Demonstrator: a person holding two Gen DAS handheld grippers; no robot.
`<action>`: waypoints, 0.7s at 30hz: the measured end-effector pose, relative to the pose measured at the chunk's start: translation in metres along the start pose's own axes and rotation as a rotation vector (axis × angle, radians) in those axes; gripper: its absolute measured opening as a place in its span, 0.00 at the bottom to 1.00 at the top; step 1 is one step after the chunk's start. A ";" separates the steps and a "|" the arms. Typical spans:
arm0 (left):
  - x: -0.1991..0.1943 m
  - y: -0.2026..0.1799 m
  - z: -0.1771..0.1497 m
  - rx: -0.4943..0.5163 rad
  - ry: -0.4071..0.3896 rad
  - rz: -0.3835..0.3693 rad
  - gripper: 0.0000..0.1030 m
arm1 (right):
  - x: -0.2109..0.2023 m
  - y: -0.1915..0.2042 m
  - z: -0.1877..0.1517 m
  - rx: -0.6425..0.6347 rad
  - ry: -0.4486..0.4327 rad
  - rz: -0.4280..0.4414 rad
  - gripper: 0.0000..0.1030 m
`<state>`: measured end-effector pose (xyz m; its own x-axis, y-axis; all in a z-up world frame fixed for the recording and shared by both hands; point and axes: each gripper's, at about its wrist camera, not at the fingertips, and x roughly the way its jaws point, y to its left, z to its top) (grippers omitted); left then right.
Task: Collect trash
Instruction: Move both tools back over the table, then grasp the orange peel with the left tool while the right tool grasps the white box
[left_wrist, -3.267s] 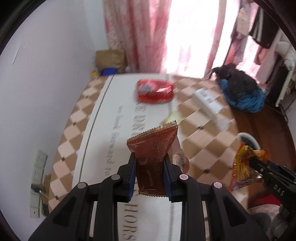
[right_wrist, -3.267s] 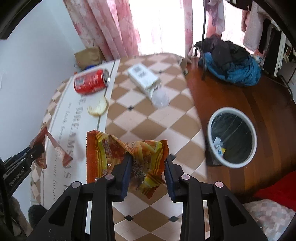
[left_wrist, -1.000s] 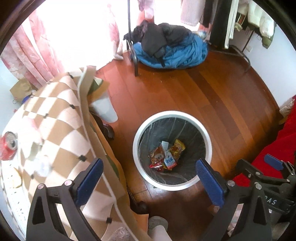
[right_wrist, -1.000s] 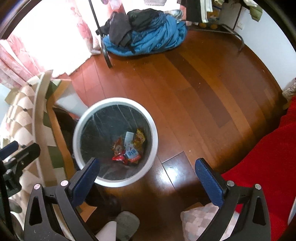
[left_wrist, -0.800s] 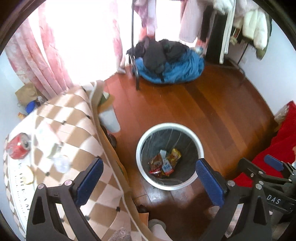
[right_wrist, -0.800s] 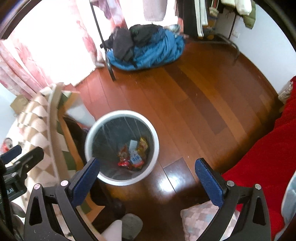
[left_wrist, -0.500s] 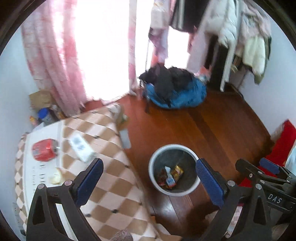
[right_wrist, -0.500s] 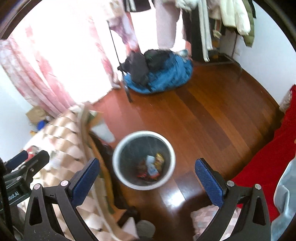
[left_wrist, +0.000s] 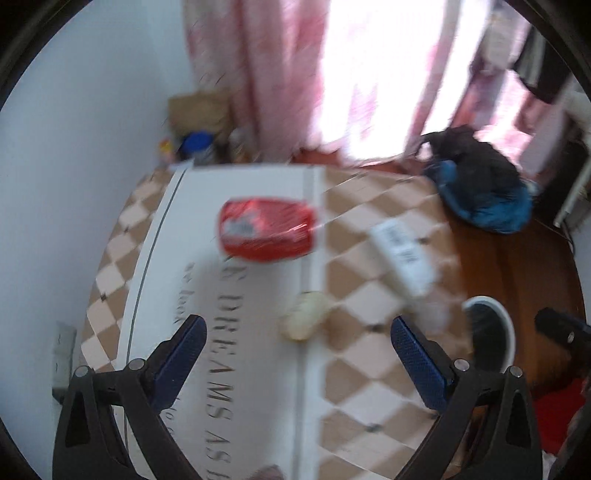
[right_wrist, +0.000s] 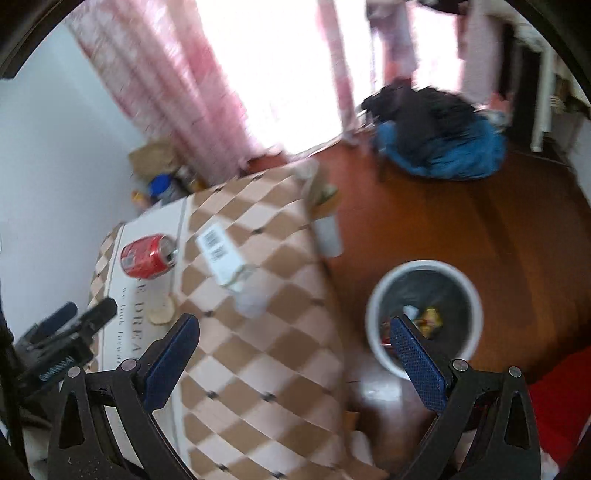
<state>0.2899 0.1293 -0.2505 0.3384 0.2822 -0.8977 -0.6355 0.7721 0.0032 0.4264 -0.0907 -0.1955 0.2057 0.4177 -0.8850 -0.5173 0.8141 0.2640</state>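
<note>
While both grippers hang over the table (left_wrist: 258, 369) with nothing between their fingers, the left gripper (left_wrist: 295, 354) is spread wide and empty and looks down the white printed strip of the cloth toward the far edge, where the red can (left_wrist: 266, 233) lies on its side, its long axis running across the view, roughly parallel to that edge. A small pale scrap (left_wrist: 304, 319), perhaps a peel or a crumpled bit, lies almost straight ahead between the fingers of this gripper and nearer than the can, so I judge the left hand best placed for either piece. Further right a white box (left_wrist: 402, 254) with a barcode lies slantwise on the checked cloth toward the right edge, one end pointing at the bin; something clear and blurred sits at its near end, possibly a cup, though I cannot tell. The right gripper (right_wrist: 295, 354), likewise spread and empty, hangs above the table's right edge with the box (right_wrist: 221, 254) ahead and to the left of it, so that piece seems its natural share. The bin (right_wrist: 424, 314) stands on the wooden floor beside the right edge, wrappers visible inside, its near rim cut off by the right finger. Motion blur smears both views, and the can's ends are hard to read.
</note>
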 end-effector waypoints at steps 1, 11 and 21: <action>0.008 0.007 -0.001 -0.008 0.022 0.009 0.99 | 0.017 0.010 0.005 -0.013 0.024 0.011 1.00; 0.081 0.056 -0.009 -0.031 0.107 0.019 0.98 | 0.157 0.092 0.056 -0.215 0.191 -0.055 0.83; 0.086 0.006 -0.013 0.103 0.145 -0.189 0.98 | 0.195 0.088 0.063 -0.267 0.256 -0.120 0.56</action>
<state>0.3057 0.1506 -0.3333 0.3363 0.0487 -0.9405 -0.4940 0.8593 -0.1321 0.4736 0.0882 -0.3203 0.0816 0.1841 -0.9795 -0.7070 0.7034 0.0733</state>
